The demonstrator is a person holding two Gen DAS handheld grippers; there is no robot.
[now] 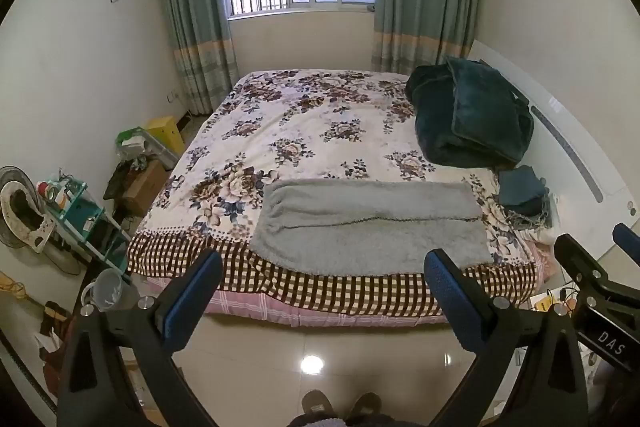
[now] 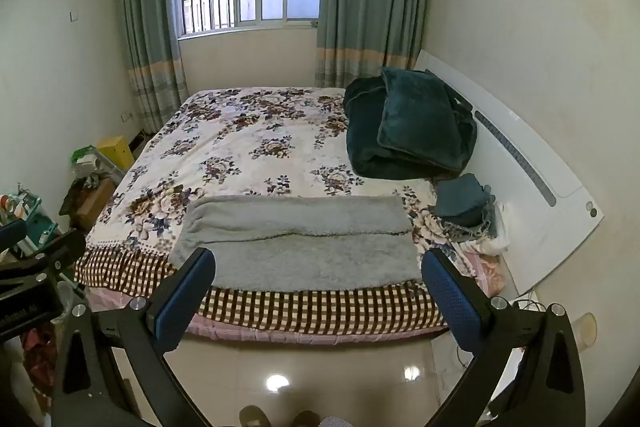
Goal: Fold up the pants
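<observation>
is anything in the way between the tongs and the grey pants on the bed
Nothing visible. Both the left tongs and right tongs hang open over bare floor, with the grey pants lying flat at the bed's near edge.

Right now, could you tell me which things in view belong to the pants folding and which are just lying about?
Job: grey pants, left gripper, right gripper, both open.
Lying about: green blanket, small folded cloths, yellow box, cup.

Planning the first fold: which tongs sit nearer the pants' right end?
Right tongs, probably. In their view the grey pants lie left of centre, their right end nearest; the left tongs face the other end. Both open.
</observation>
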